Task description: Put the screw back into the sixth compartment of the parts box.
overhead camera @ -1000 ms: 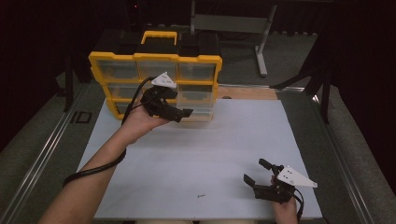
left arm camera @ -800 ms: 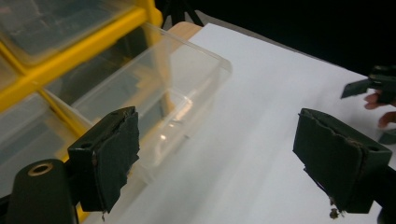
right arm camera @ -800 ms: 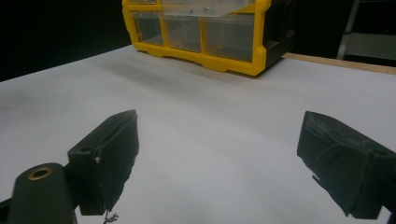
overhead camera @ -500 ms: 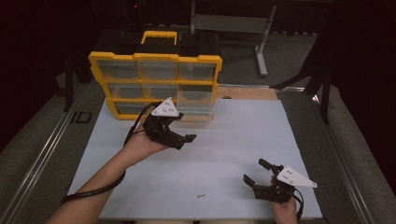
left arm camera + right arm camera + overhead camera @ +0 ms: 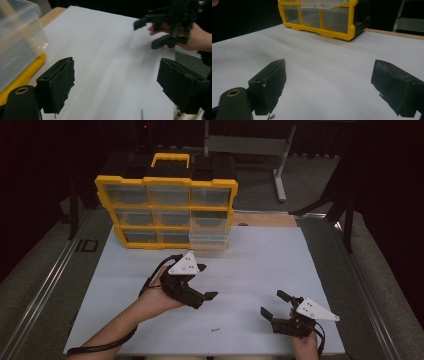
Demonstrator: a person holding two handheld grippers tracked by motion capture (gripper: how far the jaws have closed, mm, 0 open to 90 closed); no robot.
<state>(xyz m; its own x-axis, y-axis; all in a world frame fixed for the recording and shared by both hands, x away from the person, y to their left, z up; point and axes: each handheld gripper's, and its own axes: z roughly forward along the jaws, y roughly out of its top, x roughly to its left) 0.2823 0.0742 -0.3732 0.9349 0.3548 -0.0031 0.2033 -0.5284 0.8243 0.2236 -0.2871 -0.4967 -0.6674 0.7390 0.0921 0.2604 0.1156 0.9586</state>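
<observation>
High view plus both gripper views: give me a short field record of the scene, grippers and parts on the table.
surface: white table sheet
organizer: yellow drawer organizer at the far left, bottom right drawer pulled out
left gripper: open, nothing between the jaws, above the sheet
right gripper: open, empty, near the front right edge
loose part: small screw on the sheet between the grippers

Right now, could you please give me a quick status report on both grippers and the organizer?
Left gripper open, empty, above the sheet. Right gripper open, empty, near the front edge. Yellow organizer at the back, one clear drawer pulled out. Small screw loose between the grippers.
</observation>
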